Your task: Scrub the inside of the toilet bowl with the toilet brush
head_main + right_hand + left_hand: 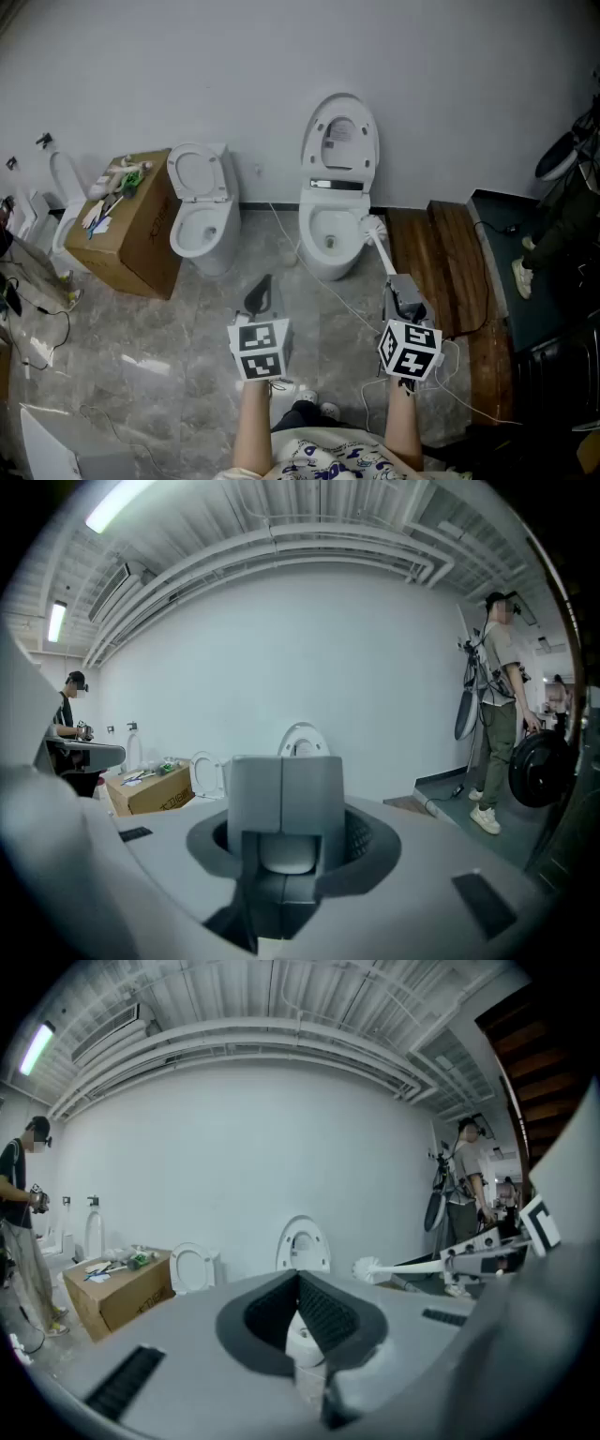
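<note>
R claw (401,295) prob. grips brush (381,249); bristles (372,225) seen overhead.

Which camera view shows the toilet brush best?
The head view: the whole toilet brush shows, bristles at the rim of the toilet, handle held by the right gripper. The left gripper view shows it small, from the side. The right gripper view shows no bristles.

The white brush (373,226), clamped in the right gripper (401,292), slants with its head beside the open white bowl's (323,258) right rim.
</note>
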Demonstrator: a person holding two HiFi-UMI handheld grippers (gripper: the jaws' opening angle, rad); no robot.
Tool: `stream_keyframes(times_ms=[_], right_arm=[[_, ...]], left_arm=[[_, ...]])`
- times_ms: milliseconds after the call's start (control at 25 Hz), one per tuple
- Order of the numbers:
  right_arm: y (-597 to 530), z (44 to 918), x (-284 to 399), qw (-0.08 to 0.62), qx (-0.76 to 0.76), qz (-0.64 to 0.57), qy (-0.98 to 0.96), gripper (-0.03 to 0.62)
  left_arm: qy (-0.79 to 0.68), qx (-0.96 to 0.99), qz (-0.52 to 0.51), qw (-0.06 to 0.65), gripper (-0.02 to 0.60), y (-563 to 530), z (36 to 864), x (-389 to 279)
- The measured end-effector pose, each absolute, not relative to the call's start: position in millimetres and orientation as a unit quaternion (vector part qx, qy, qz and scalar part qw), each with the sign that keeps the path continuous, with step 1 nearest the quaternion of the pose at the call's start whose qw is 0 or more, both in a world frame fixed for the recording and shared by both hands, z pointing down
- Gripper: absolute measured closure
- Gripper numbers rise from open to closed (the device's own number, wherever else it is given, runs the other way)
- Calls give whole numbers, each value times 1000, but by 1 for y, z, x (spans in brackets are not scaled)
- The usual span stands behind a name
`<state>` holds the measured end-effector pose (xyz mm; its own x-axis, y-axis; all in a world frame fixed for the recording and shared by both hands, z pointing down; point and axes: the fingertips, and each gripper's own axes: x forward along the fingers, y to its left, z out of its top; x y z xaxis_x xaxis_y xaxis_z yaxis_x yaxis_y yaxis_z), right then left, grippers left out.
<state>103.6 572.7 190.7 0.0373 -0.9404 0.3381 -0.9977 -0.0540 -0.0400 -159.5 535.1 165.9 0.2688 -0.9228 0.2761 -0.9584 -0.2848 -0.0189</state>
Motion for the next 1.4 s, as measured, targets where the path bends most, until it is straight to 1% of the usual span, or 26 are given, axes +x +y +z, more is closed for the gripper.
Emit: stream_keyframes(times_ms=[600,1040,1400], right_arm=[[564,196,100,99,717,144,-675,422],[537,200,84,96,723,151,-668,422],[528,218,70,121,720,163,-663,422]], left_arm=[[-593,793,116,78,578,525,170,-166],[-581,801,125,72,579,494,175,-182],[-569,807,130,88,578,478,192,-188]])
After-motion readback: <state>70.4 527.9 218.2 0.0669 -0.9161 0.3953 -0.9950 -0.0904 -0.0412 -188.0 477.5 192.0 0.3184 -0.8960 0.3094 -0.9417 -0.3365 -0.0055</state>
